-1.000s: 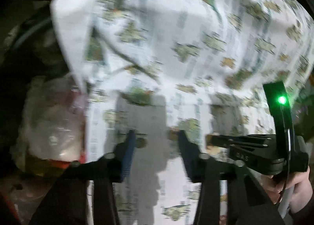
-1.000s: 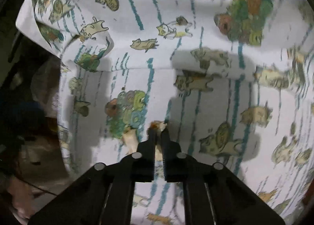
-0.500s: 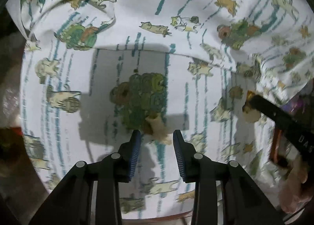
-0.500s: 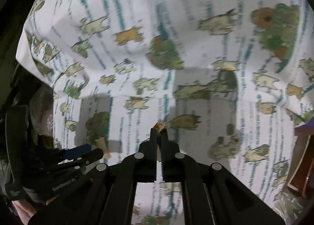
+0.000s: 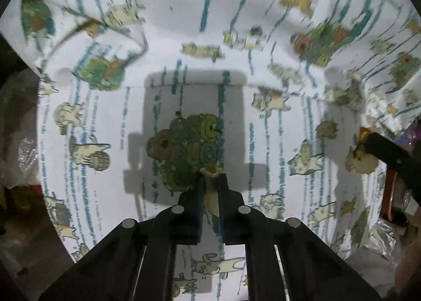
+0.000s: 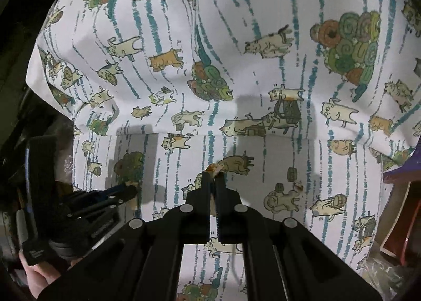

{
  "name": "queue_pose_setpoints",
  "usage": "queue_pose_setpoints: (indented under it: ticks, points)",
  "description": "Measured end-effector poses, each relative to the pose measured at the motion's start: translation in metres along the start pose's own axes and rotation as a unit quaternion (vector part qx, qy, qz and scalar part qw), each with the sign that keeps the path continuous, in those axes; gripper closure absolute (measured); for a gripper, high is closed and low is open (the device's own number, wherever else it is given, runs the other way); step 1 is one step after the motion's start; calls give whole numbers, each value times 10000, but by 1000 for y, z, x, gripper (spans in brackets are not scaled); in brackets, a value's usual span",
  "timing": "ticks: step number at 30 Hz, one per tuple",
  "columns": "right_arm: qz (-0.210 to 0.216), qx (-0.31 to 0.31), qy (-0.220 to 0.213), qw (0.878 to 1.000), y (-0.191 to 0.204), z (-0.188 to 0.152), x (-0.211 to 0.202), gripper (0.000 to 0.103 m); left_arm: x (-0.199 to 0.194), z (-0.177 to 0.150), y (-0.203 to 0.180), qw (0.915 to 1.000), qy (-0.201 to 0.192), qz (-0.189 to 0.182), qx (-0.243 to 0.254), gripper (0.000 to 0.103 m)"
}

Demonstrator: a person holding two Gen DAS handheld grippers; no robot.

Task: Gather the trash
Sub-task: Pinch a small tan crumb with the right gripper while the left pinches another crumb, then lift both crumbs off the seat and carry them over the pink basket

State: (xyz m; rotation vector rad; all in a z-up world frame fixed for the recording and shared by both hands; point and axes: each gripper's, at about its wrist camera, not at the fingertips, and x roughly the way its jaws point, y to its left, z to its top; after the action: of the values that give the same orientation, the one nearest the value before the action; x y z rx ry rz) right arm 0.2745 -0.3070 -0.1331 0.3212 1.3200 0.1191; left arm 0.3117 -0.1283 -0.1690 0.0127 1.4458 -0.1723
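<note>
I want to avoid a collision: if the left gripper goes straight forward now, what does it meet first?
Probably the cat-print cloth directly ahead; the left gripper, shut on a scrap, points at it. Depth is unclear.

Cat-print cloth (image 5: pixel 276 69) open across centre and top of both frames. Left edge blocked by plastic bags (image 5: pixel 23 148); lower right crowded by clutter (image 6: pixel 400 211). Small scrap (image 6: pixel 298 185) lies right of centre.

Cat-print cloth (image 5: pixel 263 69) covers the surface, creased far left; dark clutter and clear plastic (image 5: pixel 23 153) at left edge.
</note>
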Motion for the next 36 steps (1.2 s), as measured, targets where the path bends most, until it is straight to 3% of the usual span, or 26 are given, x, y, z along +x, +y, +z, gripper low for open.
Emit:
queue_pose_setpoints:
  ticks: [3,7,9,12,18,23,36]
  points:
    - [-96,-81,-133,9998,3,-3,-7,100,-30,-4,-1,9991,-402,-98,121,92]
    - [-155,-248,-224,9993,10,-8,-11,100,-75,-20,1,9905,-1325,305,215,92]
    - [-246,-438,-321,9982,18,-13,-13,100,-91,-25,18,9881,-1537,17,-44,92]
    - [-409,-702,-460,9956,29,-20,-15,100,-108,-34,49,9848,-1699,-255,-249,92]
    - [-255,-943,-503,9939,53,-34,-21,100,-125,-54,61,9766,-2134,250,-106,92]
    - [-279,-1286,-705,9888,76,-48,-29,100,-137,-69,71,9727,-2306,258,-70,92]
    - [-132,-1097,-616,9920,92,-60,-20,100,-156,-87,95,9657,-2568,388,-46,92]
